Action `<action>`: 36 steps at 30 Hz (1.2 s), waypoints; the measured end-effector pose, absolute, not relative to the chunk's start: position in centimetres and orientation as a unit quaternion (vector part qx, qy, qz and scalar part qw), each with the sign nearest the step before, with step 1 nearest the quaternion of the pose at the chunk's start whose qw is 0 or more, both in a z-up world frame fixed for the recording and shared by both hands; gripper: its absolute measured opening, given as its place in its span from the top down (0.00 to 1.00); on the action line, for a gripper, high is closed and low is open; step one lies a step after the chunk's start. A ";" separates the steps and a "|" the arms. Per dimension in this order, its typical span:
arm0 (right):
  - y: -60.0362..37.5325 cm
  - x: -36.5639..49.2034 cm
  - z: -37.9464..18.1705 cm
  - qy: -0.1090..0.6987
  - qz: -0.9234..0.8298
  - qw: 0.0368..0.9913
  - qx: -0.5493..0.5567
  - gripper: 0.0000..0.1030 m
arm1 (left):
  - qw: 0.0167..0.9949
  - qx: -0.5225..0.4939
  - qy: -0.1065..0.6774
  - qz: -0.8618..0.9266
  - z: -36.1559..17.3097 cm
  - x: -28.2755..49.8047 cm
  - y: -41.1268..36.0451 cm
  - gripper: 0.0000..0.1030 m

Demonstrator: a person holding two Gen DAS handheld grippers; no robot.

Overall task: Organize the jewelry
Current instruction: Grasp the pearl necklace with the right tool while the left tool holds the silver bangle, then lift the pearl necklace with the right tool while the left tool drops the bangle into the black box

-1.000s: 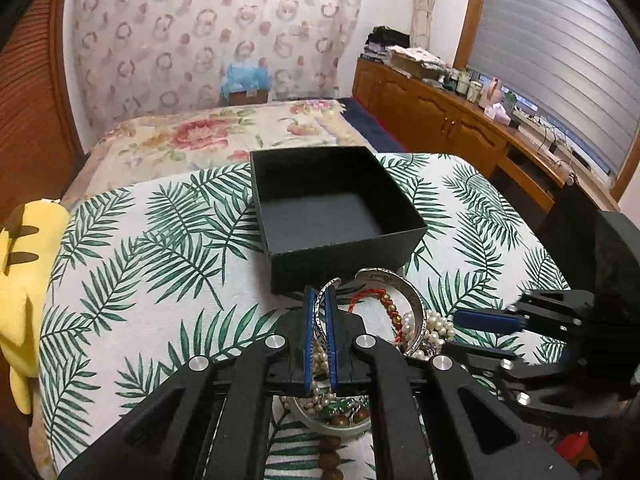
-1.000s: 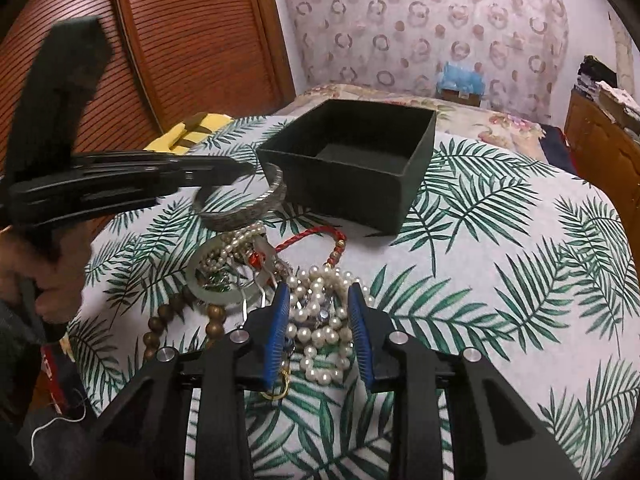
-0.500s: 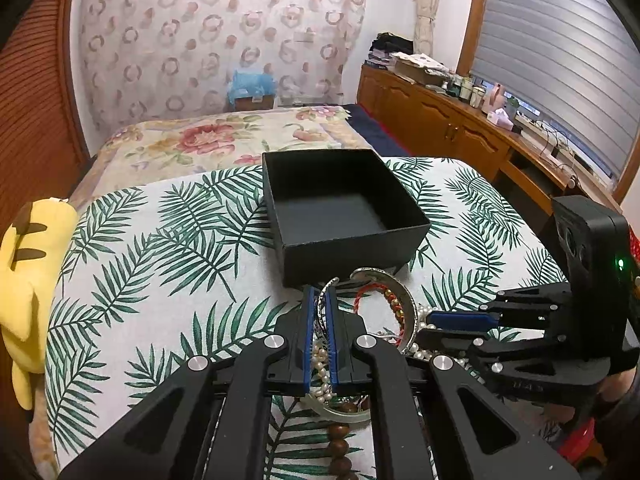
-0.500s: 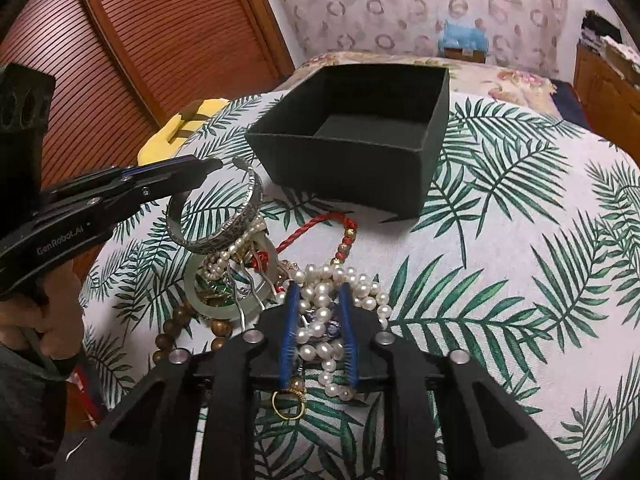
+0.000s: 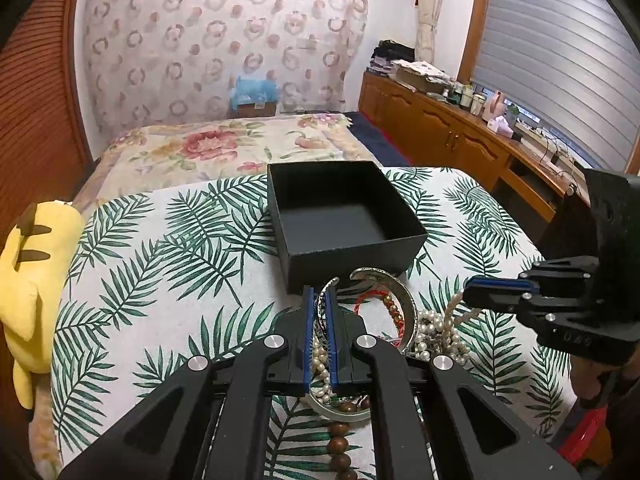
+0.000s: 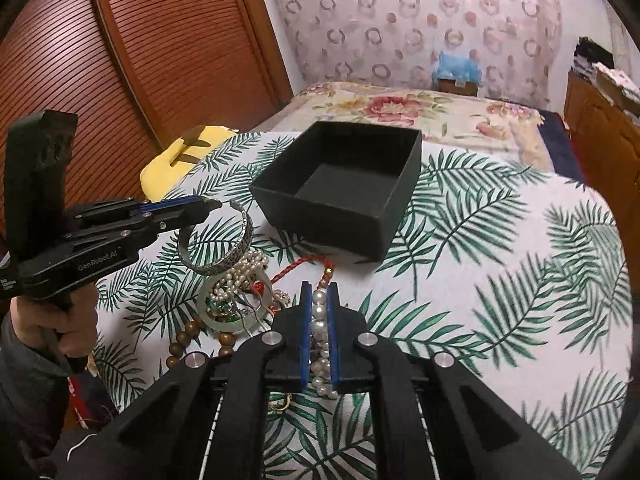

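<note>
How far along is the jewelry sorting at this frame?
Done: nothing; the black box is empty. In hand: left tongs grip the silver bangle; right tongs have just closed on the pearl strand. Left: red cord bracelet, wooden beads, jade ring.

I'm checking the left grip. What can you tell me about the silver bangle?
The open-ended silver metal cuff bangle has an engraved outer band. It stands tilted on edge, its rim pinched in the shut left gripper, its lower part among the white pearl strands near the black open box on the palm-leaf cloth.
</note>
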State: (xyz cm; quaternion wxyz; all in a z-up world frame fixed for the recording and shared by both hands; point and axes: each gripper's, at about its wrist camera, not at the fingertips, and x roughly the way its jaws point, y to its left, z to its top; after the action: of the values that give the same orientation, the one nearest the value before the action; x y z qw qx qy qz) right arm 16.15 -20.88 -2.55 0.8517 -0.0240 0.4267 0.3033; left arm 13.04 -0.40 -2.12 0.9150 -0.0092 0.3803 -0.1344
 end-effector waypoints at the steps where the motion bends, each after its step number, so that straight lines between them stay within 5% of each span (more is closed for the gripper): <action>1: -21.1 16.2 -2.2 0.423 0.302 0.854 -0.025 0.92 | 0.915 -0.010 0.380 -0.134 -2.1 13.0 -0.4 0.95; 36: -24.0 18.0 15.7 0.249 0.283 0.926 -0.032 0.92 | 0.927 -0.023 0.358 -0.114 0.6 16.4 0.9 0.95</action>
State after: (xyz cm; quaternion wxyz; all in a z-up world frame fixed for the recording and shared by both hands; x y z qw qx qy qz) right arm 18.01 -23.95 15.68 0.9256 -0.0321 0.2487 0.2835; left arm 16.38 0.94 0.62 0.9267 -0.0227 0.3575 -0.1137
